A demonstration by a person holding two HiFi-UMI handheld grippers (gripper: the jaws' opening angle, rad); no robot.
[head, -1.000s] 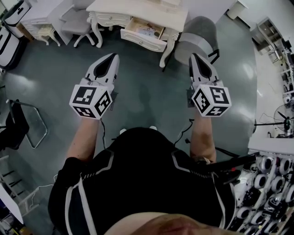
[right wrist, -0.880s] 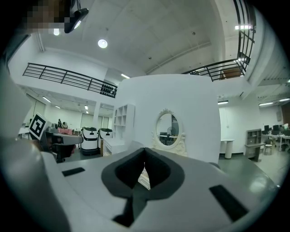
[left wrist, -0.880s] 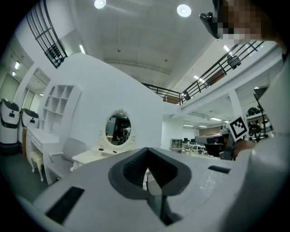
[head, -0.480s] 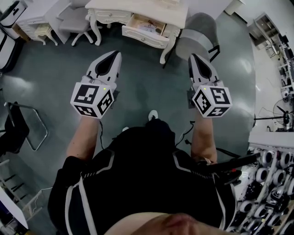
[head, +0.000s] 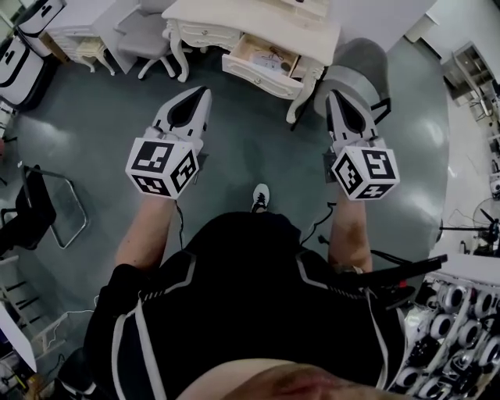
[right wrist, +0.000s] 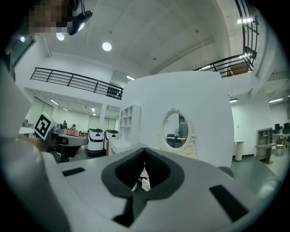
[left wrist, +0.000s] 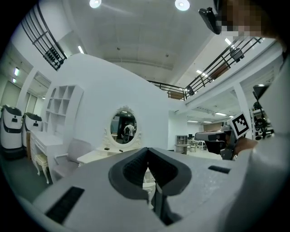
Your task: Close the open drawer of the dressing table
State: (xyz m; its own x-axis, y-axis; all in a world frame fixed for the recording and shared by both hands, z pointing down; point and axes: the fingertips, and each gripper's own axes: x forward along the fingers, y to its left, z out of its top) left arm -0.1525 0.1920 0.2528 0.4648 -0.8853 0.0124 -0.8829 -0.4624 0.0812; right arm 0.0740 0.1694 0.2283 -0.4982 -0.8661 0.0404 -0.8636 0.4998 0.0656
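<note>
Standing well short of the dressing table (head: pixel 234 17), the person holds both tools over bare floor. The open drawer (head: pixel 266 64) sits pulled out under the right part of the tabletop, well apart from either tip. The left gripper (head: pixel 201 95) has its jaws pressed together on nothing, and the right gripper (head: pixel 336 97) is the same, tips meeting and empty.

The likeliest trouble, I judge, is an off-centre push. A narrow tip pressing one end of the wide drawer front could skew it so that it jams partway. Small things lie inside (too small to name), and anything riding above the rim could catch under the tabletop. The grey chair (head: pixel 355 66) stands just beside the drawer's right end and the curved leg (head: pixel 299 98). The right tool could clip either on the way in. A hard shove might also shift the light-looking table on the smooth floor (head: pixel 258 148).

The table is cream-painted and ornate, with a wavy-edged drawer front and bowed, tapering legs. The drawer's inside looks like pale bare wood. The floor is glossy grey-green and throws back soft patches of light. Each tool has a hard, matt white shell narrowing to a point, with dark pads that leave a teardrop hollow behind the tips. Behind that sits a cube of black-and-white squares. An oval mirror (left wrist: pixel 124 128) in a carved frame rises from the tabletop.
</note>
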